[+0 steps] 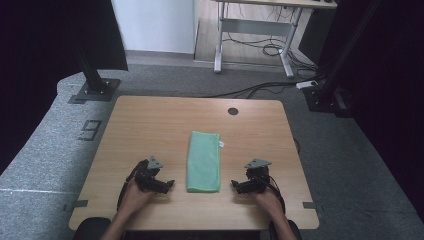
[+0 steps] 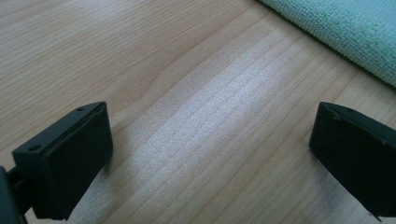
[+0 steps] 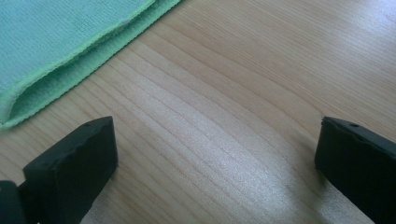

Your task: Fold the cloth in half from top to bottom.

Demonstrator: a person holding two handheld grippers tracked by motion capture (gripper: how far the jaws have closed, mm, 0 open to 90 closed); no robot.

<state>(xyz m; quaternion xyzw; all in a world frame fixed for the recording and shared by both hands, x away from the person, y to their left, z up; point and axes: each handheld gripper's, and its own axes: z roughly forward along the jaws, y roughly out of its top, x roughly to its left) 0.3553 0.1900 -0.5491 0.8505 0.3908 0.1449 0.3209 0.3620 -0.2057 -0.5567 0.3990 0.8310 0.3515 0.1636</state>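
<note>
Plainly, both grippers, left [image 1: 169, 184] and right [image 1: 235, 185], are held open beside the folded cloth [image 1: 204, 161]; only one layer may be pinched, so the fold is undone.

A folded cloth [image 1: 204, 161] is lying lengthwise on the counter [image 1: 150, 125], near its middle and toward the person's edge. The left claw [image 1: 169, 185] is sitting just left of the cloth's near end, the right claw [image 1: 235, 186] just right of it, both resting low over the counter, apart from the cloth and pointing inward at it. Behind the counter, a desk frame [image 1: 255, 35] is standing on the floor, with cables [image 1: 260, 89] trailing before it.
</note>
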